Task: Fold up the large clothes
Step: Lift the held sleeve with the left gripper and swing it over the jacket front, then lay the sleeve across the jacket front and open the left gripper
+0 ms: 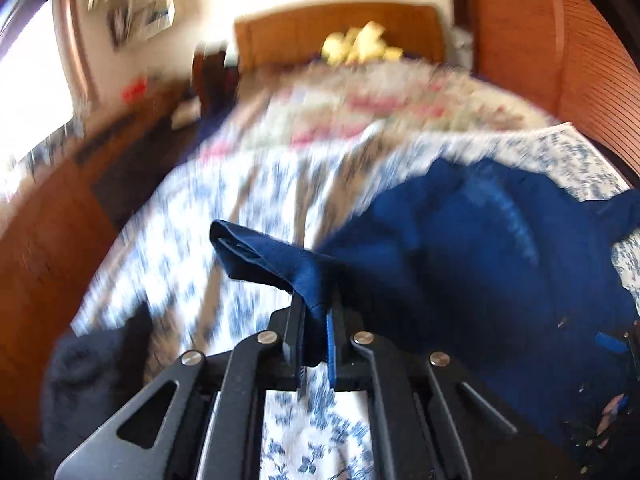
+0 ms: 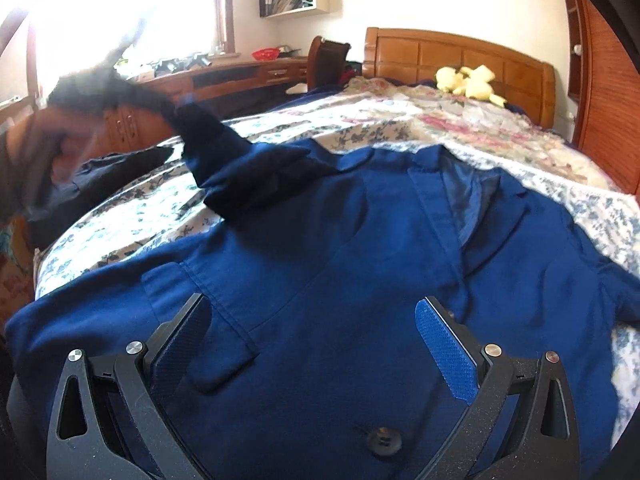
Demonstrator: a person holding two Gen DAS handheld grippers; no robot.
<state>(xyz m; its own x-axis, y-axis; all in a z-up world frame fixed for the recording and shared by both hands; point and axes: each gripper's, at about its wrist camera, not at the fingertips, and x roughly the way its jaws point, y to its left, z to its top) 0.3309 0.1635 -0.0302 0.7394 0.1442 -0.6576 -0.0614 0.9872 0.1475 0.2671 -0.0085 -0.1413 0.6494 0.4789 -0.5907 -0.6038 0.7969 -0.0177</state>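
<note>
Left hand-held gripper [image 1: 314, 312]: its jaws are pressed together and pinch the end of a sleeve [image 1: 276, 264] of the blue jacket [image 1: 460, 248]; the cuff sticks out past the fingertips.
Right hand-held gripper [image 2: 316, 344]: its jaws are spread wide, one on each side of the jacket front, and nothing is between the pads.
Blue jacket [image 2: 340, 260]: it lies flat, front side up, on the bed [image 2: 132, 216] near the foot edge; a pocket flap [image 2: 200, 320] and a dark button [image 2: 384, 442] are close to the right hand-held gripper.
Sleeve in the right view [image 2: 224, 152]: it is lifted off the bed toward the left edge; that part is blurred.
Bed cover: white with blue flowers.
Head end of the bed: a wooden headboard [image 2: 460, 56] with a yellow plush toy [image 2: 468, 80] before it.
Beside the bed: a wooden desk [image 2: 248, 76] under the window.
</note>
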